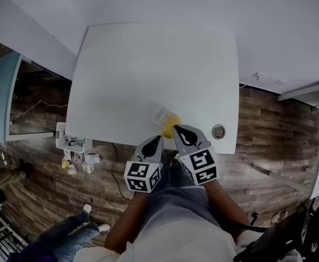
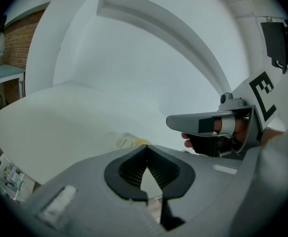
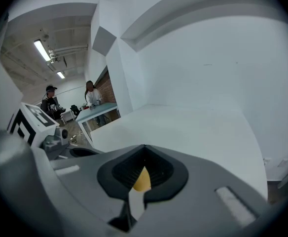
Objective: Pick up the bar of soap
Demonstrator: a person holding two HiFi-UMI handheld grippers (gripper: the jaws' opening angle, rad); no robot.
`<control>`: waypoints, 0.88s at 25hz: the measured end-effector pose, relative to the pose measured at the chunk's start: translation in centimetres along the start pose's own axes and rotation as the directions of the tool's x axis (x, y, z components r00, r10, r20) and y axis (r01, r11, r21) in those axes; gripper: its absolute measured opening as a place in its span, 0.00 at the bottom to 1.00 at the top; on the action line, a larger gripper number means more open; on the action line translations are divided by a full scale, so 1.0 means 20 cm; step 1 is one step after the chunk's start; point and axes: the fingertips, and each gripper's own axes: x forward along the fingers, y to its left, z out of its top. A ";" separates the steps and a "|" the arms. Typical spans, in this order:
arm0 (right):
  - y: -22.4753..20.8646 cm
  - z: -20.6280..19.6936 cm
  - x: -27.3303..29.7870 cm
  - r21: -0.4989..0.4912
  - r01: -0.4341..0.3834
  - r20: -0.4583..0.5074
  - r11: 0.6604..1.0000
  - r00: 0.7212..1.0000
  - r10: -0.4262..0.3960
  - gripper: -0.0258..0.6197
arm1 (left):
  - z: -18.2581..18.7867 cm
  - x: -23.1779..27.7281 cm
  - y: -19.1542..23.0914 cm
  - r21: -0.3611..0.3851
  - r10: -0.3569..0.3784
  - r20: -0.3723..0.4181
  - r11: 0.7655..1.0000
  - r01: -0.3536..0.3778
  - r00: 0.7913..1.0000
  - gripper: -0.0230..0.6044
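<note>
Soap bar, yellow, sits on the white rectangular table near its front edge, touching a clear plastic wrapper or dish (can't tell which). Right tongs: tips together, right at the soap; yellow shows through the gap behind them, so it looks unpinched. Left tongs: fully closed, empty, just beside the soap. Risk: closed tips can't grip, and pushing in would shove the bar towards the edge. If pinched at a corner, slick soap could squirt out.
</note>
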 end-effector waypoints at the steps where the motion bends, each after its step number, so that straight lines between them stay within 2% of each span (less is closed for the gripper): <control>1: -0.01 -0.01 0.02 0.002 0.004 -0.005 1.000 1.000 -0.004 0.04 | -0.01 0.01 0.01 -0.010 -0.001 -0.004 1.000 0.001 1.000 0.04; 9: -0.09 -0.17 0.17 0.032 0.039 -0.071 0.999 0.997 -0.037 0.04 | -0.11 0.06 0.04 -0.080 -0.018 -0.040 0.997 0.014 0.999 0.04; 13: -0.11 -0.18 0.19 0.035 0.045 -0.081 0.998 0.996 -0.042 0.04 | -0.14 0.07 0.04 -0.152 -0.032 -0.044 0.988 0.025 0.999 0.04; 20: -0.09 -0.23 0.21 0.032 0.041 -0.101 0.999 0.994 -0.037 0.04 | -0.19 0.09 0.04 -0.235 -0.066 -0.054 0.971 0.052 0.996 0.13; 22: -0.08 -0.24 0.22 0.030 0.038 -0.107 0.999 0.994 -0.035 0.04 | -0.20 0.10 0.03 -0.234 -0.075 -0.062 0.971 0.058 0.995 0.15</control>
